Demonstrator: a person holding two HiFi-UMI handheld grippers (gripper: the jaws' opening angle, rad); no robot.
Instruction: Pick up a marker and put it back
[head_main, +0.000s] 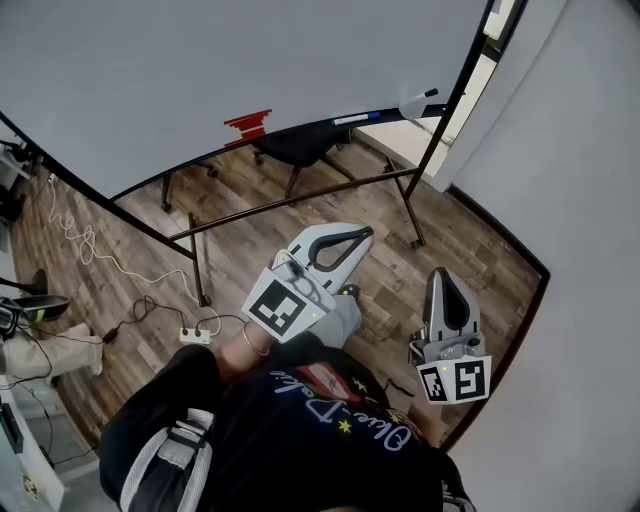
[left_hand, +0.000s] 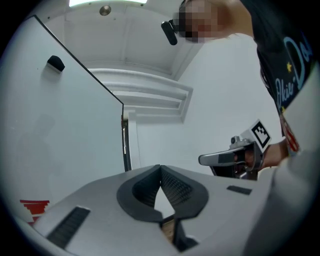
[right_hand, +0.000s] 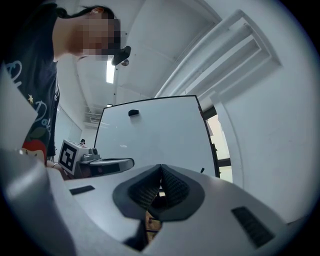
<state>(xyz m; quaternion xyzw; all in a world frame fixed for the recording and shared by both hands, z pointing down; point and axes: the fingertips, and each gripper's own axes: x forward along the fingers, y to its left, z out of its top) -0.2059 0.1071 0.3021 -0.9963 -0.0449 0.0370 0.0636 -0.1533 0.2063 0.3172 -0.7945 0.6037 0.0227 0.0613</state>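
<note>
A marker (head_main: 355, 119) lies on the ledge along the bottom edge of the whiteboard (head_main: 200, 70), with a grey eraser (head_main: 415, 103) to its right. Both grippers hang low in front of the person, well short of the board. My left gripper (head_main: 366, 233) (left_hand: 160, 168) is shut, its dark pads meeting with nothing between them. My right gripper (head_main: 438, 273) (right_hand: 160, 168) is also shut and empty. Each gripper shows in the other's view: the right gripper (left_hand: 235, 157) from the left, the left gripper (right_hand: 102, 163) from the right.
A red mark (head_main: 247, 125) sits low on the whiteboard. The board's black frame legs (head_main: 410, 195) stand on the wooden floor (head_main: 250, 250). A dark chair (head_main: 295, 150) is behind the board. A power strip and cables (head_main: 195, 335) lie at the left. A white wall (head_main: 570, 200) is at the right.
</note>
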